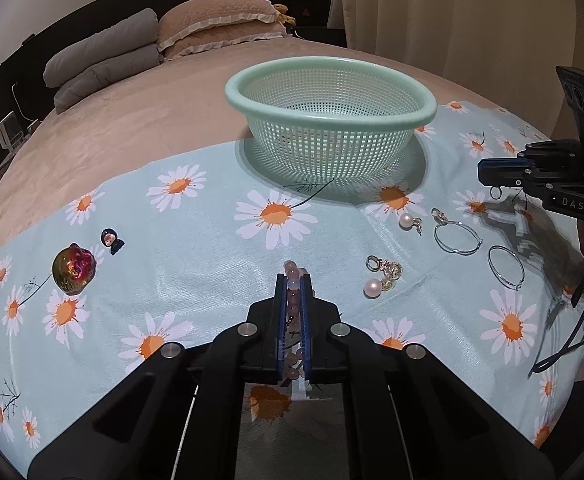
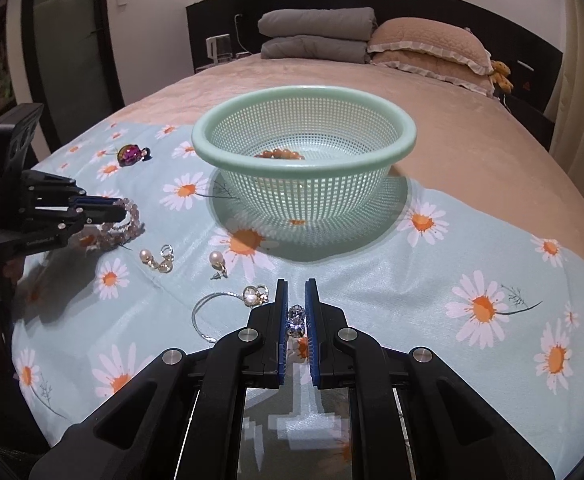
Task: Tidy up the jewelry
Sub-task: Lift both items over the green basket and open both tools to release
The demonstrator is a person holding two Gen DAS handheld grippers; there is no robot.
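Observation:
My left gripper (image 1: 293, 277) is shut on a pink bead bracelet (image 1: 293, 285), lifted a little off the daisy cloth (image 1: 196, 264). From the right wrist view the left gripper (image 2: 119, 206) shows at the left, with the bracelet (image 2: 128, 222) hanging from its tips. My right gripper (image 2: 295, 283) is shut on a small crystal earring (image 2: 296, 319). In the left wrist view the right gripper (image 1: 483, 172) sits at the right with a small ring (image 1: 495, 192) dangling below. The mint-green mesh basket (image 1: 323, 148) (image 2: 303, 188) stands behind both, holding an orange bead bracelet (image 2: 280, 155).
On the cloth lie two pearl earrings (image 1: 405, 220) (image 1: 373, 288), two thin hoops (image 1: 455, 236) (image 1: 505, 266), an iridescent charm (image 1: 72, 274) and a tiny dark figurine (image 1: 112, 240). Pillows (image 2: 423, 46) and folded grey bedding (image 2: 315, 34) are at the bed's head.

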